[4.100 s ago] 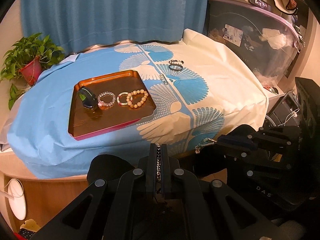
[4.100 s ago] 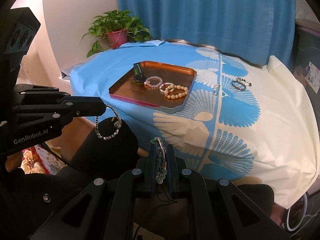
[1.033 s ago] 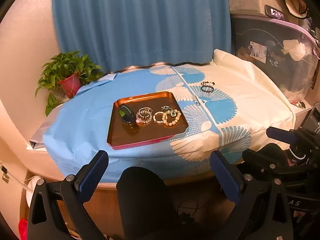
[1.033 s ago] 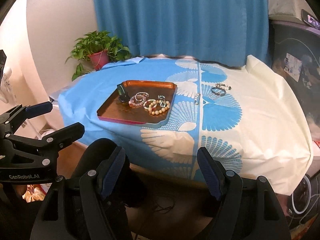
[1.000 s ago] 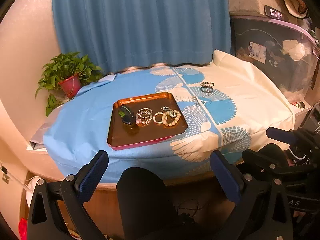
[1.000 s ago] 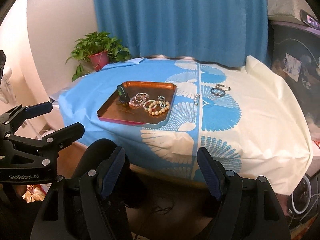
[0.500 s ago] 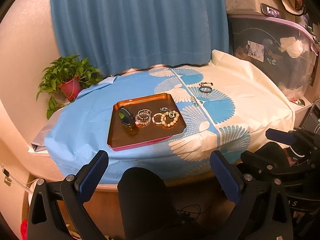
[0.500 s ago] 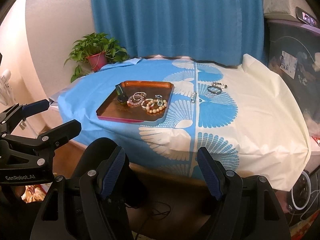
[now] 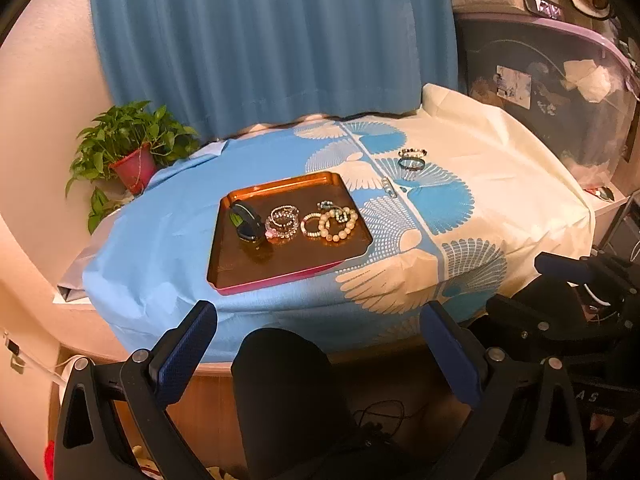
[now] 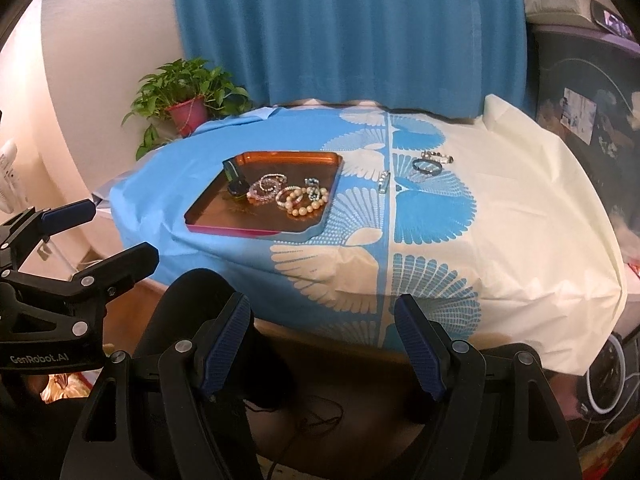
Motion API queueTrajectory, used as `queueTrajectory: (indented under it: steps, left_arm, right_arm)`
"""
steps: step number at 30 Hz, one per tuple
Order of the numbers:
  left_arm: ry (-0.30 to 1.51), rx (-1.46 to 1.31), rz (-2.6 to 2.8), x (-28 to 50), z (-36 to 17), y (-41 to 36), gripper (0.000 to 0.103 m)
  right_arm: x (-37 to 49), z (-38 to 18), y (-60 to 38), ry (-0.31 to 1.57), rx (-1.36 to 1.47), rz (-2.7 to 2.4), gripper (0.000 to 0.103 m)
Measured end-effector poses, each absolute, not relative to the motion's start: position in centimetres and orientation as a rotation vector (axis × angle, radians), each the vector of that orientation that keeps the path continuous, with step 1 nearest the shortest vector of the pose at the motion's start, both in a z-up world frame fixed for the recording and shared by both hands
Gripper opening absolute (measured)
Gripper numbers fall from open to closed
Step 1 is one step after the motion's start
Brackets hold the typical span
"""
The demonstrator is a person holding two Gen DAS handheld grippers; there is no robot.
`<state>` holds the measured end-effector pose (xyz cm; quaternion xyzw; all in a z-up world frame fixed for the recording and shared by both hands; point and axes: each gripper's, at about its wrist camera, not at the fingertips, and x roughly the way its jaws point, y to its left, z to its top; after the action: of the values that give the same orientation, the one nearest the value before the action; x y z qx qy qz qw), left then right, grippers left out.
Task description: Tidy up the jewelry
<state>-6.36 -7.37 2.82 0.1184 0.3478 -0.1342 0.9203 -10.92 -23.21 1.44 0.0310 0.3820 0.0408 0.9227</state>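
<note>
On the table, the tray (image 9: pixel 256 276) of bracelets (image 9: pixel 336 222) lies well beyond both spread, empty grippers.

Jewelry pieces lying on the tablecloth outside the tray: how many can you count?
3: a silver clasp beside the tray, a dark bangle further right, and a beaded bracelet just behind it.
</note>
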Motion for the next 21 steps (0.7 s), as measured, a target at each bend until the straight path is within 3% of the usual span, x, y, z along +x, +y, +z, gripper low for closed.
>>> queueTrajectory:
  steps: [21]
  left_arm:
    - [0.788, 0.266, -0.324, 3.9, 2.0, -14.0, 0.100]
  right_arm:
    - [-3.4, -2.3, -33.1, 0.849, 0.182, -0.089, 0.075]
